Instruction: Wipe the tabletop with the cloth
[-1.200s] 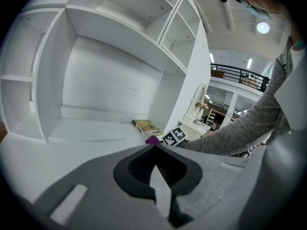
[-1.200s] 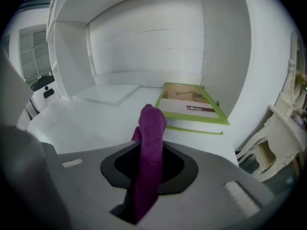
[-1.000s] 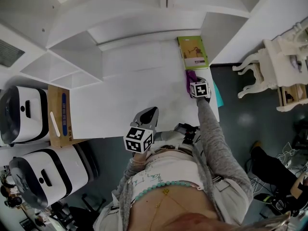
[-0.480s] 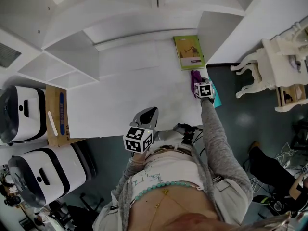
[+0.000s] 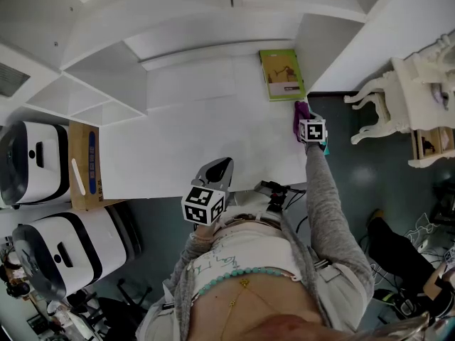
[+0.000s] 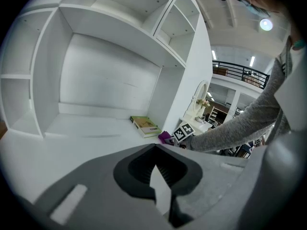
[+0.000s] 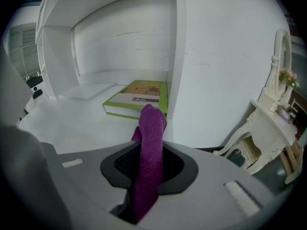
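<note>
A purple cloth (image 7: 151, 147) is pinched in my right gripper (image 7: 146, 176), whose jaws are shut on it. In the head view the right gripper (image 5: 310, 128) sits at the right edge of the white tabletop (image 5: 192, 133), with the purple cloth (image 5: 301, 112) sticking out ahead of it, just short of the green book (image 5: 281, 74). My left gripper (image 5: 217, 170) hovers at the table's near edge, by the person's body. In its own view the left gripper (image 6: 160, 190) is shut with nothing in it.
A green book (image 7: 139, 97) lies by a white upright panel (image 7: 218, 56) at the back right. White shelf compartments (image 5: 92, 84) stand at the back left. A cardboard box (image 5: 87, 165) sits off the table's left end. An ornate white stand (image 5: 412, 98) is on the floor at right.
My right gripper has slid the purple cloth to the right and a little nearer, from beside the book to the table's right edge. The left gripper has stayed put.
</note>
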A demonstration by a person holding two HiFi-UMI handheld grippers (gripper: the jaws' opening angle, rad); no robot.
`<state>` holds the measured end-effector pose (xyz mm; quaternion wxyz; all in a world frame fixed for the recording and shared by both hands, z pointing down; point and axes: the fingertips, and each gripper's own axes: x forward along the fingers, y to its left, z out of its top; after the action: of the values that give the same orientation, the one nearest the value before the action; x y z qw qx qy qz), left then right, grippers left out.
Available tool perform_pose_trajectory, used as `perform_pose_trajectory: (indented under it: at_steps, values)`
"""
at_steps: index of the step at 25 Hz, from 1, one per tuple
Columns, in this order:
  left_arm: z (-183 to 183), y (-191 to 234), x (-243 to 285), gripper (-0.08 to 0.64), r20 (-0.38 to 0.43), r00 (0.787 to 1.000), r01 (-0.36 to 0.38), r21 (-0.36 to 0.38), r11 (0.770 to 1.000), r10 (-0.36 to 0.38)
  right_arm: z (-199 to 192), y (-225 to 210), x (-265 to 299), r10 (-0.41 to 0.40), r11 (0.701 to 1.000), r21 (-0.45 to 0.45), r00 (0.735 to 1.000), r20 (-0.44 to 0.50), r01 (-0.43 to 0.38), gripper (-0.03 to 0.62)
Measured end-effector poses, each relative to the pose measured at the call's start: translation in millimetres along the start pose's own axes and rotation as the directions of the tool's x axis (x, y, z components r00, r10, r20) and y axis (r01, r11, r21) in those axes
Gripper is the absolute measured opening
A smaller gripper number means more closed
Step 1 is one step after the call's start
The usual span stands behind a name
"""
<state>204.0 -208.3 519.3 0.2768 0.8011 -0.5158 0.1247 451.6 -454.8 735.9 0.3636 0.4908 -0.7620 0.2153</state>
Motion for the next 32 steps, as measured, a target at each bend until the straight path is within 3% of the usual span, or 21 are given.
perform_pose_trajectory:
  at_steps: [14, 22, 32]
  values:
    - [-1.5, -2.4, 4.4, 0.0, -0.026, 1.0, 0.008, 0.009, 1.0, -0.008, -0.8, -25.5, 0.1, -0.002, 0.996, 0.087, 1.0, 0.021, 0.0, 0.097]
    - [-5.9, -3.6, 5.3, 0.0, -0.036, 0.999, 0.019, 0.013, 1.0, -0.018, -8.0, -23.1, -7.7, -0.011, 0.999, 0.045, 0.999, 0.051, 0.009, 0.095]
    - [-5.8, -10.4, 5.5, 0.0, -0.036, 0.998, 0.048, 0.041, 0.998, -0.047, -34.3, -23.6, -24.6, -0.016, 0.995, 0.094, 0.997, 0.075, 0.009, 0.095]
